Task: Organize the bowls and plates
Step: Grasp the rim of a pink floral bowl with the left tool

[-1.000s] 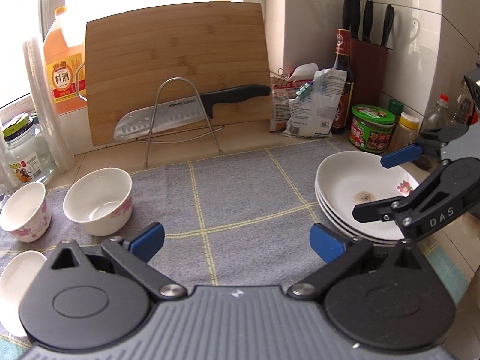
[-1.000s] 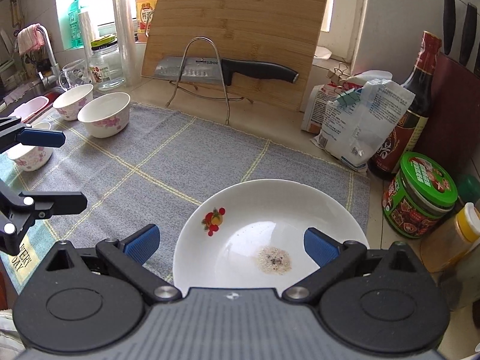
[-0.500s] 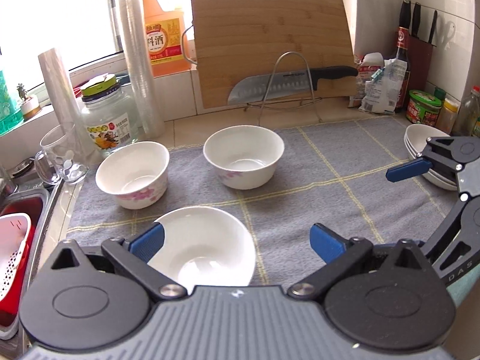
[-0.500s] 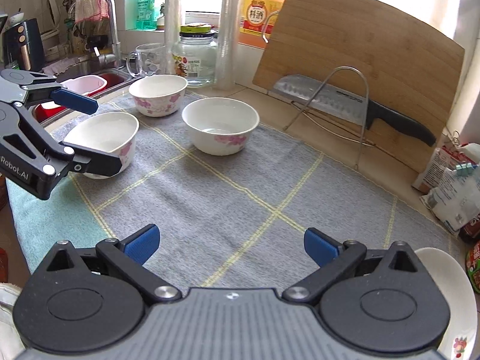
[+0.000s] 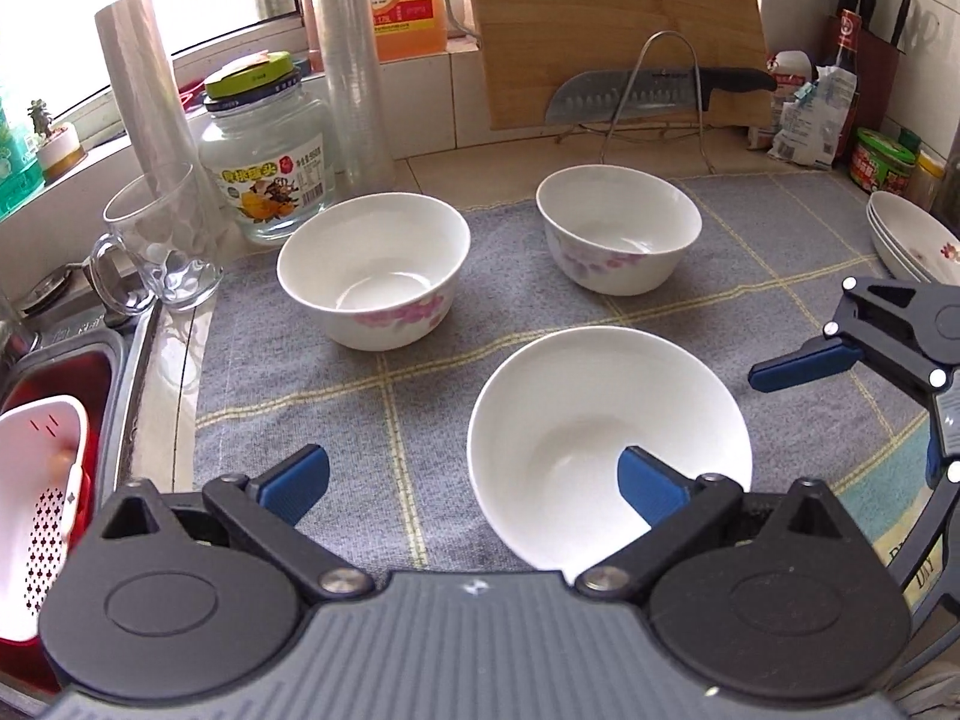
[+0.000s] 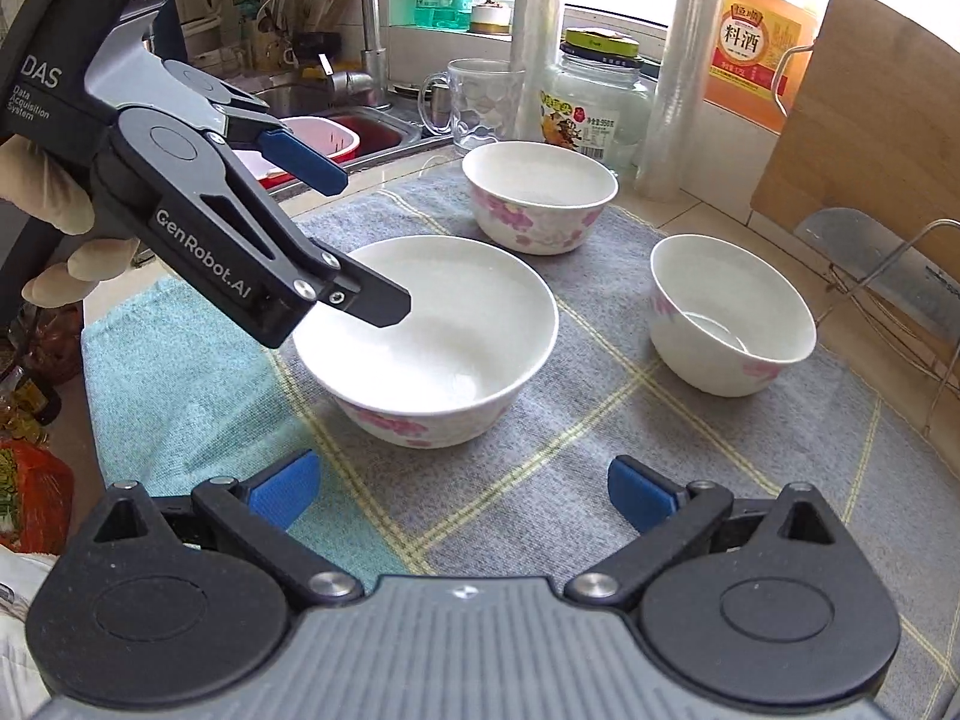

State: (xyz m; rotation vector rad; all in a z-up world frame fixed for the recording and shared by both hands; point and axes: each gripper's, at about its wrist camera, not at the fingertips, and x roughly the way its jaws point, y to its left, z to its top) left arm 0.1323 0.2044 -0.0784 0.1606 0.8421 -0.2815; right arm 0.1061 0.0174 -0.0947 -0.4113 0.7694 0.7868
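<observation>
Three white bowls with pink flowers stand on a grey mat. The near bowl is just ahead of my left gripper, which is open, its right finger over the bowl's inside. The other two bowls stand farther back; in the right wrist view they are at the back and right. A stack of white plates sits at the far right. My right gripper is open and empty, low over the mat. The left gripper shows there over the near bowl.
A sink with a red and white basket lies left. A glass mug, jar, and plastic cup stacks stand behind. A cutting board and knife on a wire rack are at the back.
Both grippers swung left from the plate stack toward the bowls. The left gripper now reaches over the near bowl, and the right gripper has come closer to it.
</observation>
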